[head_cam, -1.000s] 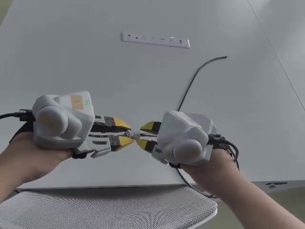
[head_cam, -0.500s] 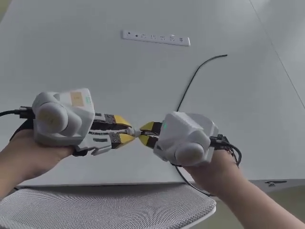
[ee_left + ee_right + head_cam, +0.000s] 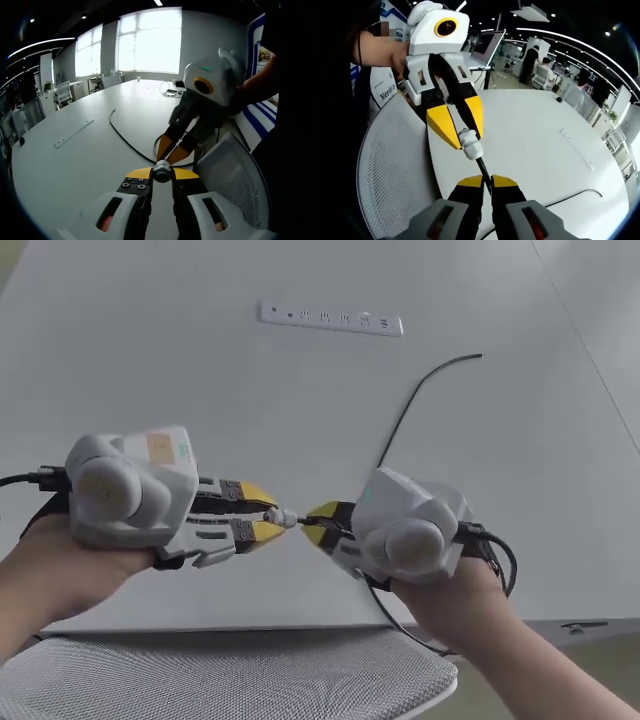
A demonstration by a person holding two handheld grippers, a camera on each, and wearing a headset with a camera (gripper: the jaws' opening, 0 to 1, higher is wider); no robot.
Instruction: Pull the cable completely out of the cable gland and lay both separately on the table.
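Clenching cable (image 3: 403, 418), right gripper (image 3: 315, 523) has drawn away from left gripper (image 3: 268, 515) clenching gland (image 3: 470, 144).

Large white table (image 3: 150, 360), white power strip (image 3: 330, 320) lying toward its far side. Grey mesh chair (image 3: 230, 675) tucked at near edge. Bright daylight through tall windows (image 3: 150, 42); office chairs (image 3: 62, 92) near the side windows.

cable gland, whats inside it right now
The black cable enters the white cable gland at the end facing the right tool. How far it runs inside is hidden by the gland's body and the left tool gripping it.
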